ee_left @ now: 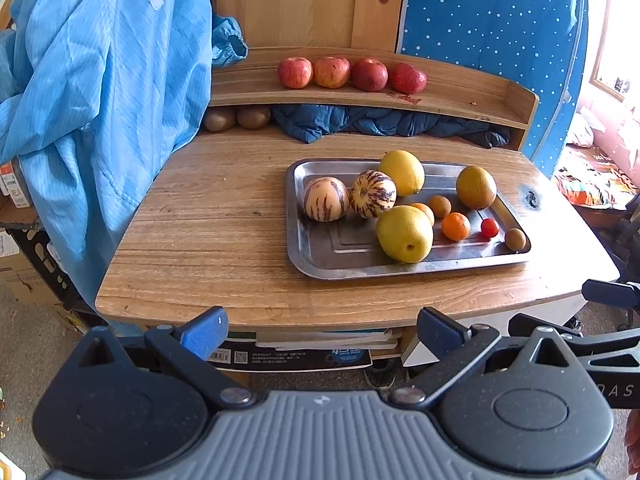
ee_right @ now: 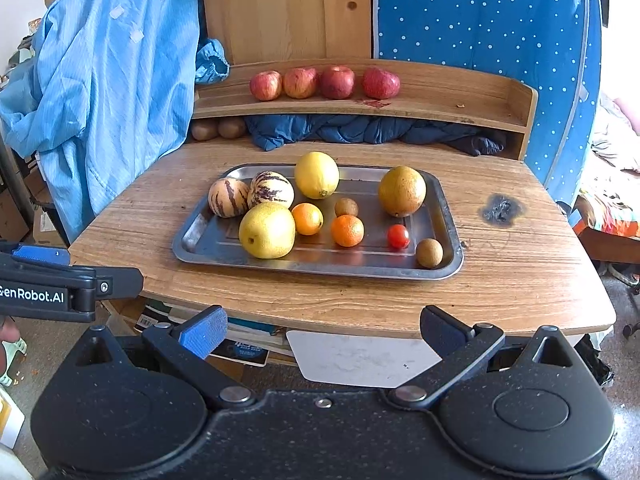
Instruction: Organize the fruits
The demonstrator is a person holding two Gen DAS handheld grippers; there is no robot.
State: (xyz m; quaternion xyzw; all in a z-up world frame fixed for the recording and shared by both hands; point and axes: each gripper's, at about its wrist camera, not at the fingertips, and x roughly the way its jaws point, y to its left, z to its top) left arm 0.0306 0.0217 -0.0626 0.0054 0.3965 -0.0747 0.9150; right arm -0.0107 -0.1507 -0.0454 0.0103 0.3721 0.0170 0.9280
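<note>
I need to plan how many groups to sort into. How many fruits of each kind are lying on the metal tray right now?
On the metal tray:
Striped melons: 2
Large yellow fruits: 2
Large brownish-orange fruit: 1
Small oranges: 2
Small brown round fruits: 2
Cherry tomato: 1
Total: 10

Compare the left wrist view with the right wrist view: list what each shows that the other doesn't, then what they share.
Only the left wrist view: the open left gripper from behind, and the right gripper's arm at the right edge.

Only the right wrist view: the open right gripper from behind, the left gripper's labelled body at the left edge, and a white board under the table edge.

Both: the metal tray of mixed fruit on the wooden table, four red apples on the shelf, and the blue garment.
</note>
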